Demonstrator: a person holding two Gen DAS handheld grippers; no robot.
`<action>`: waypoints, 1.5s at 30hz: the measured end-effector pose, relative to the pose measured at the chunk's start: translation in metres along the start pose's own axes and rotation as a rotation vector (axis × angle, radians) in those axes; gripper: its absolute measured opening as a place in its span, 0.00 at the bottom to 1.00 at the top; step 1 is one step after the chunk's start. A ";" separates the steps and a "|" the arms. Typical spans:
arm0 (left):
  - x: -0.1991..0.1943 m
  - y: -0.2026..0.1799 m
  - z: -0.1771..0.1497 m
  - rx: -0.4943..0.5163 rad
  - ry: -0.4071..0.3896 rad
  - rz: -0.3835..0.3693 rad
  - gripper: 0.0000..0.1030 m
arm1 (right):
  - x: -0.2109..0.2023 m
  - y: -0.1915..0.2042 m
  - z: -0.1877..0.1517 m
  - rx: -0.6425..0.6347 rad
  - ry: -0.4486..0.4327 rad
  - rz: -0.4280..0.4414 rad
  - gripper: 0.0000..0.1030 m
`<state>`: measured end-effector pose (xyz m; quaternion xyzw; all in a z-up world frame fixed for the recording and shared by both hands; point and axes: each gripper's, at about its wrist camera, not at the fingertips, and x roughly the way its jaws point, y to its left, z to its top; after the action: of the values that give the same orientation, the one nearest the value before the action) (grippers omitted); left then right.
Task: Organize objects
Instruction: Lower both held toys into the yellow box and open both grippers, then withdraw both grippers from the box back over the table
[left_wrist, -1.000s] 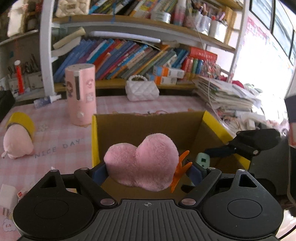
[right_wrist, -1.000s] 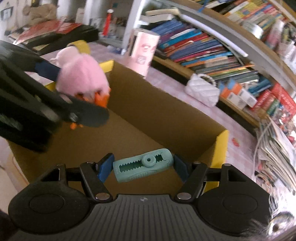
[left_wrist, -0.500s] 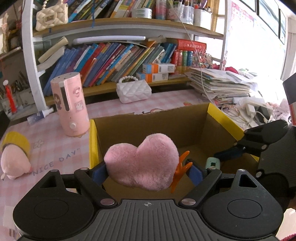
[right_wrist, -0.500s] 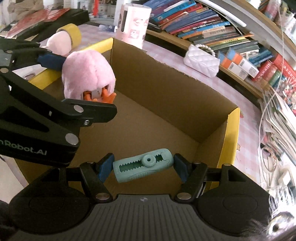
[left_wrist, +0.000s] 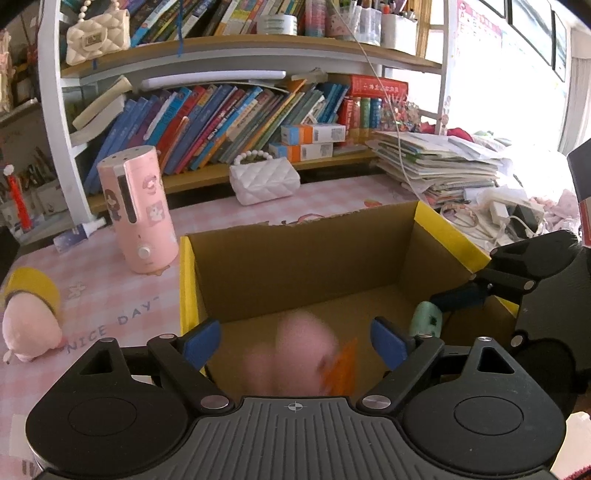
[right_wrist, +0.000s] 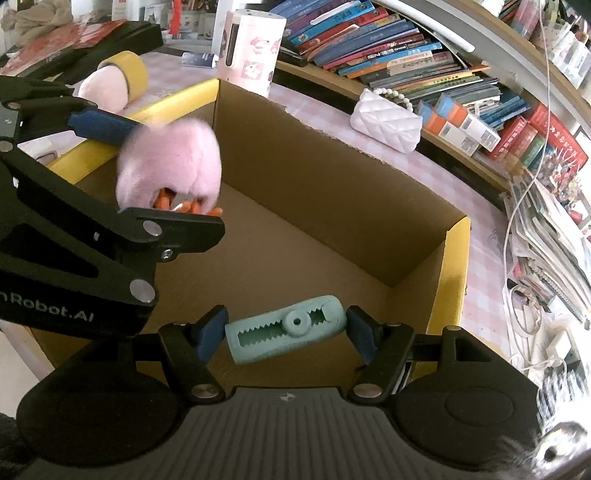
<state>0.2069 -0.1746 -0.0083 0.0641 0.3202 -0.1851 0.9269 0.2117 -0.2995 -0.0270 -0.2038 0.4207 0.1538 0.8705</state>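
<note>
An open cardboard box (left_wrist: 186, 280) with yellow flap edges stands on the pink checked table. My left gripper (left_wrist: 295, 341) hangs over its near left side with jaws opening. The pink plush with orange feet (left_wrist: 295, 354) is blurred between the blue pads, touching neither. In the right wrist view the plush (right_wrist: 170, 166) sits between the left gripper's fingers (right_wrist: 173, 227), above the box floor. My right gripper (right_wrist: 286, 332) is over the box's right end, shut on a teal toothed plastic piece (right_wrist: 286, 334) held crosswise by its ends. That teal piece (left_wrist: 426, 317) also shows in the left wrist view.
Behind the box stand a pink cylinder appliance (left_wrist: 136, 210) and a white quilted purse (left_wrist: 264, 181). A pink plush with a yellow band (left_wrist: 29, 317) lies at the left. A bookshelf (left_wrist: 240, 110) backs the table; stacked papers (left_wrist: 436, 166) and cables crowd the right.
My left gripper's jaws have spread and the pink plush has slipped out of them, dropping lower toward the box floor. The right gripper still grips the teal piece in the same place.
</note>
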 end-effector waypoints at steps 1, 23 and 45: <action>-0.001 0.000 -0.001 -0.001 -0.002 -0.001 0.90 | 0.000 0.000 0.000 0.000 -0.002 -0.002 0.67; -0.093 0.008 -0.013 -0.118 -0.178 0.031 0.94 | -0.075 0.005 -0.020 0.177 -0.275 -0.133 0.85; -0.160 0.041 -0.100 -0.092 -0.089 0.000 0.94 | -0.137 0.094 -0.093 0.517 -0.210 -0.313 0.85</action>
<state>0.0496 -0.0644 0.0122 0.0128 0.2871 -0.1730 0.9421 0.0257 -0.2761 0.0081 -0.0213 0.3171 -0.0738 0.9453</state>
